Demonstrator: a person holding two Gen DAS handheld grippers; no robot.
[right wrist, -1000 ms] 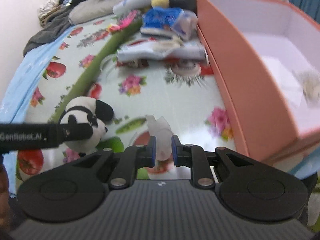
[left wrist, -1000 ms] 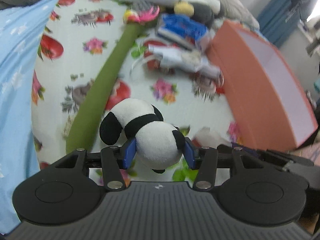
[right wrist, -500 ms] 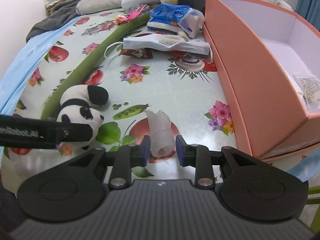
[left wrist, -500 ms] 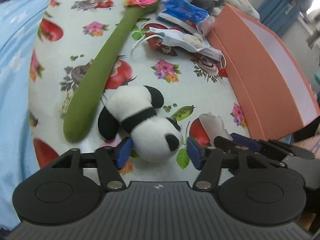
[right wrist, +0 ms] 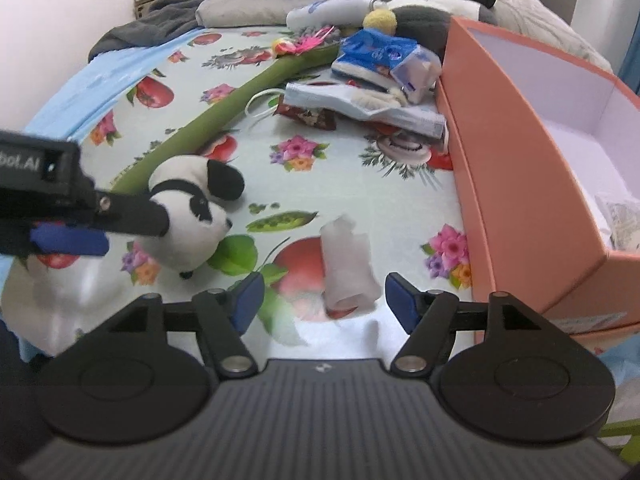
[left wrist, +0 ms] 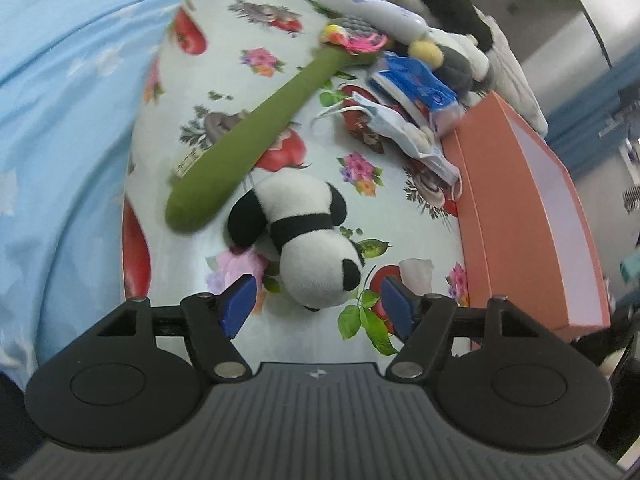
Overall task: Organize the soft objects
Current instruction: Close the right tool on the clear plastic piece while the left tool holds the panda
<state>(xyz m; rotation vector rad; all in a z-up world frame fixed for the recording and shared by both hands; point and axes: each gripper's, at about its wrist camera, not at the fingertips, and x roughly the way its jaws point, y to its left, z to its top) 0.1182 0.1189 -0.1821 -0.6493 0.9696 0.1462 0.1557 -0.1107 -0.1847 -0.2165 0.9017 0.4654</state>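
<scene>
Panda plush (left wrist: pixel 308 248) lies free between the opening left hand-held gripper (left wrist: pixel 316 306) pads: light, squashy; grip the head. Right hand-held gripper (right wrist: pixel 324 300) opening around limp white roll (right wrist: pixel 346 268).

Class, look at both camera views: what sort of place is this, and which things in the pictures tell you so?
Probably a bedroom, with work done on a bed: a blue star-print sheet under a fruit-print cloth, rumpled bedding and clothes heaped at the far end, curtains beside it.

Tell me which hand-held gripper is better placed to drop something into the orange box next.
Right, probably. The right hand-held gripper, jaws opening, straddles the white roll right beside the orange box. The left hand-held gripper, at the plush panda, sits farther from it.
</scene>
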